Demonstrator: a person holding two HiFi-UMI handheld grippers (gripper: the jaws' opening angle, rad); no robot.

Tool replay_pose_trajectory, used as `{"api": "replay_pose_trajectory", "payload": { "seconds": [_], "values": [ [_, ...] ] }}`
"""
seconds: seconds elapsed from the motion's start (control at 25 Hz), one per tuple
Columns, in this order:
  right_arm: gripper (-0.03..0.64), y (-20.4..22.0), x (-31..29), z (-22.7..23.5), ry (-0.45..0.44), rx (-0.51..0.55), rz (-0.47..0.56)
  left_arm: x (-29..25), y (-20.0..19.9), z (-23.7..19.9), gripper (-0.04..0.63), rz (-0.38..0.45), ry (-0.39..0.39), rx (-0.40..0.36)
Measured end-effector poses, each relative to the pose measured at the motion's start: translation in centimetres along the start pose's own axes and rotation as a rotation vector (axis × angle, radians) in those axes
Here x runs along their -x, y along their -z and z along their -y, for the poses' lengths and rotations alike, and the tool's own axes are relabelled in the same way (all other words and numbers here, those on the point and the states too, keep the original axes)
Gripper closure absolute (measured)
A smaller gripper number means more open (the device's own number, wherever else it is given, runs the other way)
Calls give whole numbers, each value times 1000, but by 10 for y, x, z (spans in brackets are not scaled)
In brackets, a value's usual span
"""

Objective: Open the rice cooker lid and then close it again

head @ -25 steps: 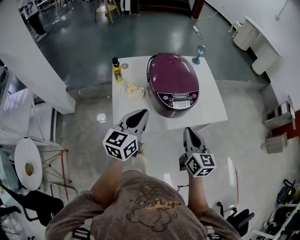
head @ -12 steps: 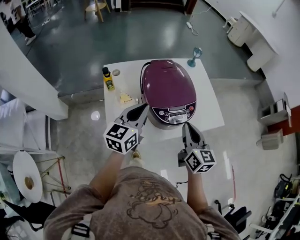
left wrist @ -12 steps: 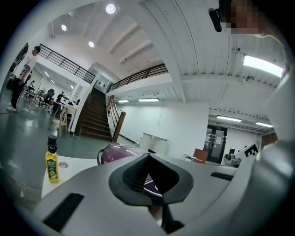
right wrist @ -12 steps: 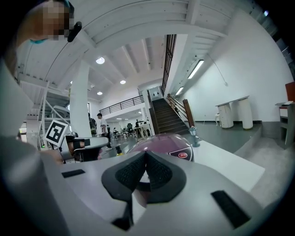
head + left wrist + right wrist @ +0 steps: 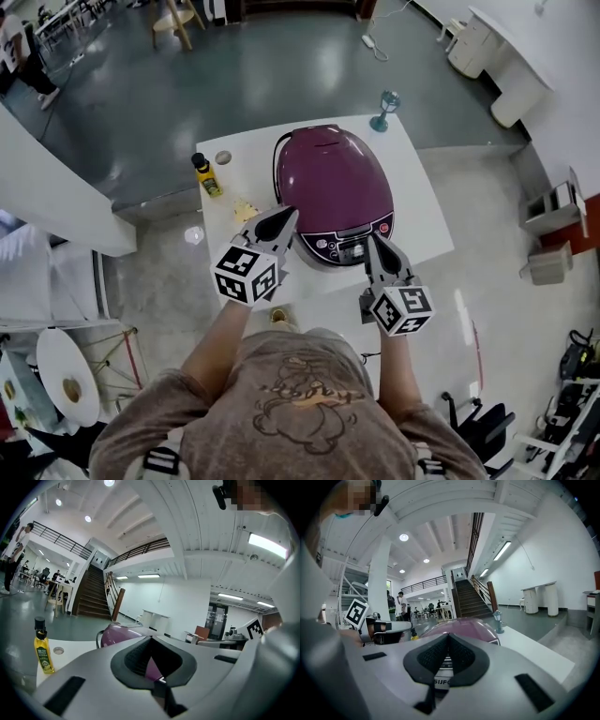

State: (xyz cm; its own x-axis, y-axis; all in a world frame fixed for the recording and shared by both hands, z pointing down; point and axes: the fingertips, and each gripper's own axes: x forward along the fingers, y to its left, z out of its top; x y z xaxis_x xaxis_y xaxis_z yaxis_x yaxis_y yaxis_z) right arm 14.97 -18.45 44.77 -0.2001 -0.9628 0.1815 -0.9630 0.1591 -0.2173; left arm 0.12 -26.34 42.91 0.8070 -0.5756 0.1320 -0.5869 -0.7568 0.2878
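Observation:
The purple rice cooker (image 5: 330,186) stands on a small white table (image 5: 424,208) with its lid down; its control panel (image 5: 352,244) faces me. My left gripper (image 5: 285,216) is shut and empty, with its tip at the cooker's front left side. The shut, empty right gripper (image 5: 374,241) points at the panel's right end. In the left gripper view the cooker (image 5: 117,633) shows just past the closed left gripper (image 5: 151,641). The right gripper view has the cooker (image 5: 461,626) close ahead of the right gripper (image 5: 448,637). Whether either tip touches the cooker is unclear.
A yellow oil bottle (image 5: 205,175) and a small round disc (image 5: 223,157) sit at the table's left. A pale food item (image 5: 246,209) lies left of the cooker. A stemmed glass (image 5: 384,107) stands at the far right corner. Grey floor surrounds the table.
Both grippers have moved forward from in front of the table to the cooker's front. The table and cooker now sit closer below me. Both pairs of jaws stayed shut.

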Motion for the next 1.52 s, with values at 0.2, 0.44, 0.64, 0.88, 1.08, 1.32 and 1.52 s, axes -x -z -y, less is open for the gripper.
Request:
{"api": "replay_pose_trajectory", "payload": {
  "seconds": [0.2, 0.44, 0.64, 0.88, 1.08, 1.32, 1.52],
  "values": [
    [615, 2, -12, 9, 8, 39, -39, -9, 6, -9, 575, -16, -23, 4],
    [615, 5, -25, 11, -51, 123, -119, -16, 14, -18, 575, -42, -72, -1],
    [615, 13, -33, 16, -65, 142, -185, -20, 20, -24, 575, -55, -99, 6],
    [615, 23, -39, 12, -101, 158, -259, -22, 27, -25, 575, -68, -109, 16],
    [614, 25, -38, 12, -104, 155, -259, -25, 30, -18, 575, -76, -95, 8],
    [615, 25, -38, 11, -112, 146, -252, -26, 34, -15, 575, -81, -97, 11],
    [615, 24, -39, 11, -122, 136, -256, -27, 34, -15, 575, -79, -105, 7]
  ]
}}
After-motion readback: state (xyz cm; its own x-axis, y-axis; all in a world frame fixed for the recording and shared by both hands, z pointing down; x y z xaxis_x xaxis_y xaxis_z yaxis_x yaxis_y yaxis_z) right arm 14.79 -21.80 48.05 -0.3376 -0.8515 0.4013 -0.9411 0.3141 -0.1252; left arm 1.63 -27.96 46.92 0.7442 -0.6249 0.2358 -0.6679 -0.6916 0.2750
